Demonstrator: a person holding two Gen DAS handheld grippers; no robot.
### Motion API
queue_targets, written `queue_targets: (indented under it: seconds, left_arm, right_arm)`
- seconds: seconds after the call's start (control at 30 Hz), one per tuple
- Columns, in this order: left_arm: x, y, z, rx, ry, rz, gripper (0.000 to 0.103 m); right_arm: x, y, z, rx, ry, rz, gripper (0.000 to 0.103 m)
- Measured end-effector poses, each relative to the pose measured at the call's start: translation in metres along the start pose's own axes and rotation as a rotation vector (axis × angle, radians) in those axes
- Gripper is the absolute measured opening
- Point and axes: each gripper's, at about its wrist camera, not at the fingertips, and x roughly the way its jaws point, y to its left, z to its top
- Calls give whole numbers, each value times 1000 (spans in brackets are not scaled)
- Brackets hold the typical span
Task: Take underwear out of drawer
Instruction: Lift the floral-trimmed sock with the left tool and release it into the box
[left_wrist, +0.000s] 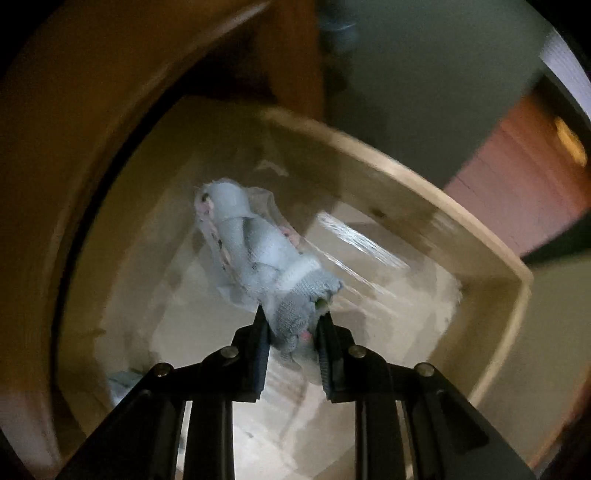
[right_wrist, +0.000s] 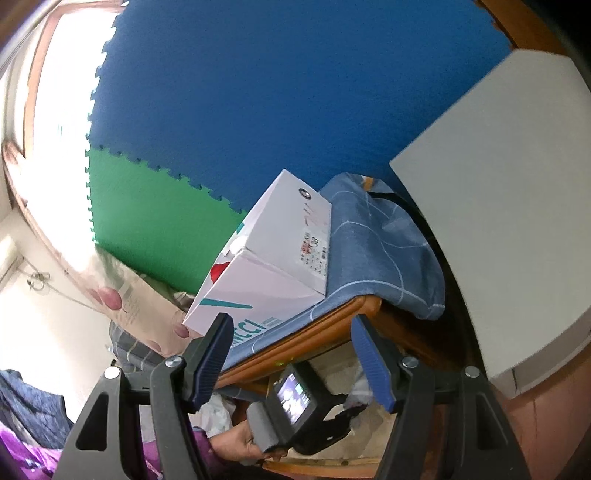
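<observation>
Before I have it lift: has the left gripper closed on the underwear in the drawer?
Yes, the left gripper is clamped on the grey-blue underwear, bunched between its pads above the drawer.

Left gripper points steeply down, jaws nearly closed, pads pinching a bunched grey cloth between the fingertips. Right gripper points roughly level, tilted slightly down, jaws wide apart, nothing between the pads. Right wrist view: person's left hand near the bottom, purple sleeve, wrapped around the other gripper's handle.
</observation>
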Motion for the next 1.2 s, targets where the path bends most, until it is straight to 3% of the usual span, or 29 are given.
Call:
queue_targets:
  seconds: [0.2,0.43,0.67,0.9,1.0,1.2]
  left_arm:
    - [-29,2,-9,21,-53,13,21]
    - [-85,6,-31,-61,-161,37,22]
    - [-154,-19,-65,-130,-272,54,22]
    - [-221,-23,-77,-222,-392,77,22]
    - [-254,-13,-87,-253,-439,100,22]
    - [-301,10,-91,-303,-515,159,23]
  right_arm:
    - [5,-7,-1,30,16,-51,68]
    - [12,-26,-3,126,49,-76,68]
    - [14,-49,-5,268,41,-81,68]
    - [17,-63,-8,374,36,-149,68]
    - [15,-65,-9,410,38,-132,68]
    - [16,-40,-18,343,92,-50,68]
